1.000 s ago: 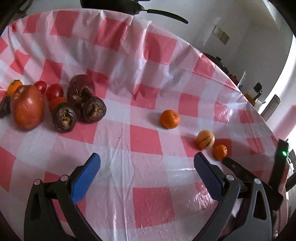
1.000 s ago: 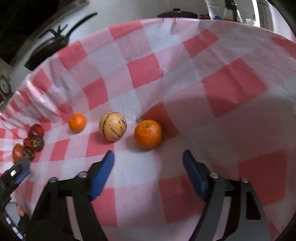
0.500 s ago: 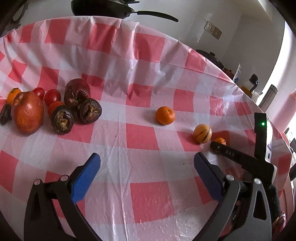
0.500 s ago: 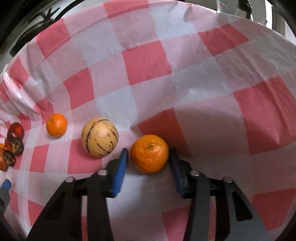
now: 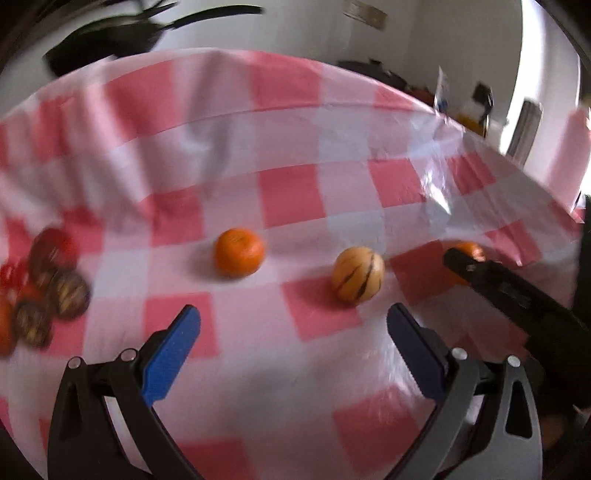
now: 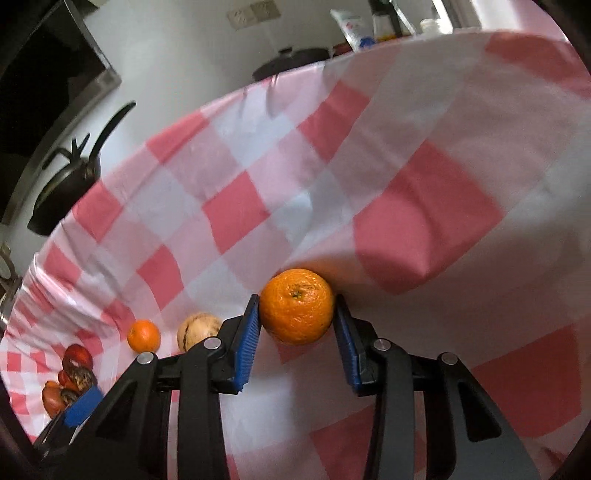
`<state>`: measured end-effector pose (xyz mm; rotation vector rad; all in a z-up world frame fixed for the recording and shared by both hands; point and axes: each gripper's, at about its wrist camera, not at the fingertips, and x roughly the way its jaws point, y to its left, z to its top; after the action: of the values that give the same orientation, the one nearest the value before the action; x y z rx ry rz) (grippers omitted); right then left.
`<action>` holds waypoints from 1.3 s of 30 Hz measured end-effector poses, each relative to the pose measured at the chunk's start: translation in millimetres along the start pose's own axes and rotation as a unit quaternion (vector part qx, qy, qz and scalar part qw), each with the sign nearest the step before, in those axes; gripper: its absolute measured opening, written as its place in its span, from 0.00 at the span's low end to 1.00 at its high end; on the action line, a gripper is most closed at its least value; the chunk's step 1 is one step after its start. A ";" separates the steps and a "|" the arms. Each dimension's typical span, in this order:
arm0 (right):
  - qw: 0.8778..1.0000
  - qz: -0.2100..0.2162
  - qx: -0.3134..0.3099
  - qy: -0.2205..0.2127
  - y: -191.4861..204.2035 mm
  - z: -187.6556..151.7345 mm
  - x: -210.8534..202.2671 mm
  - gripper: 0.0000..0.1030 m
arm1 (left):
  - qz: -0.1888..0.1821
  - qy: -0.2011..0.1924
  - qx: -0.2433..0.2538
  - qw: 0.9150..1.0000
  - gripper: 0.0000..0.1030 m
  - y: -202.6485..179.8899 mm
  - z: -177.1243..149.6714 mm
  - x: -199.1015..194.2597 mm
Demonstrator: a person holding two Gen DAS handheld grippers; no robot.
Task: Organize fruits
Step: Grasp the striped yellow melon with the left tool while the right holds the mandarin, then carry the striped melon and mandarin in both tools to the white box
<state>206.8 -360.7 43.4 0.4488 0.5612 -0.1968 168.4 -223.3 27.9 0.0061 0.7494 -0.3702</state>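
Note:
My right gripper (image 6: 296,325) is shut on an orange mandarin (image 6: 297,305) and holds it above the red-checked tablecloth (image 6: 236,218). In the left wrist view that mandarin (image 5: 469,250) shows partly behind the right gripper's black finger (image 5: 491,277). My left gripper (image 5: 293,328) is open and empty above the cloth. Ahead of it lie a second mandarin (image 5: 239,252) and a striped yellow fruit (image 5: 357,274); both also show in the right wrist view, the mandarin (image 6: 144,335) and the striped fruit (image 6: 197,330).
A cluster of red and dark fruits (image 5: 44,288) lies at the far left, also seen in the right wrist view (image 6: 72,376). A black pan (image 5: 107,35) stands beyond the table's far edge. Bottles (image 5: 480,107) stand at the back right.
My right gripper has closed on the mandarin and lifted it off the cloth. My left gripper has swung right, so the fruit cluster slid toward the left edge.

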 end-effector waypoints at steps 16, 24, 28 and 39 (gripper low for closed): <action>1.000 0.009 0.016 0.010 4.3 -3.0 9.7 0.38 | -0.028 0.077 0.115 0.990 0.43 -42.8 24.5 73.4; 0.999 0.033 0.026 0.024 -2.1 -2.2 15.5 0.38 | -0.003 0.029 0.069 0.997 0.42 -15.5 19.3 43.1; 0.998 0.046 0.018 0.033 -0.1 -2.3 16.9 0.38 | -0.011 0.011 0.032 0.999 0.42 1.6 10.6 13.1; 0.996 0.068 -0.018 0.048 11.8 -9.3 11.5 0.38 | 0.046 -0.012 -0.039 0.998 0.42 71.7 -56.5 -80.6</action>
<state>215.5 -346.6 34.2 0.4613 0.6245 -0.0356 100.6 -122.3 31.1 -0.0375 0.7364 -0.2533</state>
